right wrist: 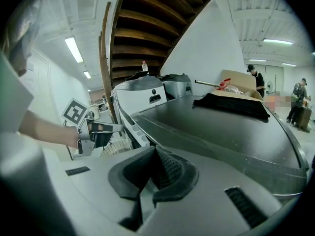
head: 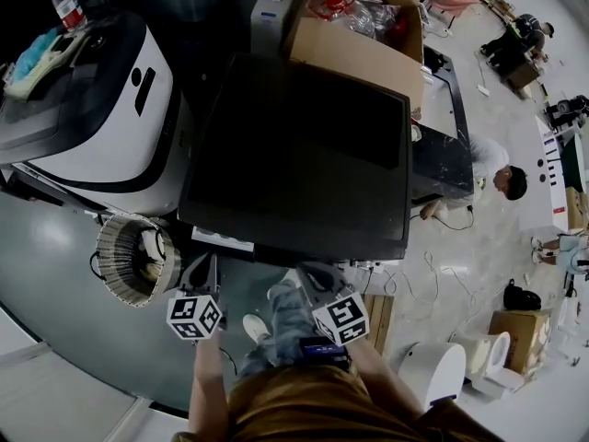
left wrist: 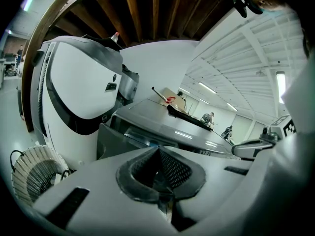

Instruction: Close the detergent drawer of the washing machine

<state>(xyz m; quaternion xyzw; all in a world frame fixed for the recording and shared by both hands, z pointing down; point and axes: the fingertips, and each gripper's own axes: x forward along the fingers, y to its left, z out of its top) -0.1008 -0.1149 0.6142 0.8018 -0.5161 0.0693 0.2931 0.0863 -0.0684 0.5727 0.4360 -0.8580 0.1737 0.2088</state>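
Drawer looks open, closing not yet done

Left gripper and right gripper have their jaws pressed together, empty; just beyond the left one the detergent drawer seems to stick out of the washing machine — the push is left.

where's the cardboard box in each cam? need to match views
Head view: brown cardboard box top centre, at the far edge of the dark grey washing machine.
Left gripper view: the box, small, centre, beyond the machine's top.
Right gripper view: the box, upper right.
Shared landmark: white appliance with a black band, left of the machine in all three.
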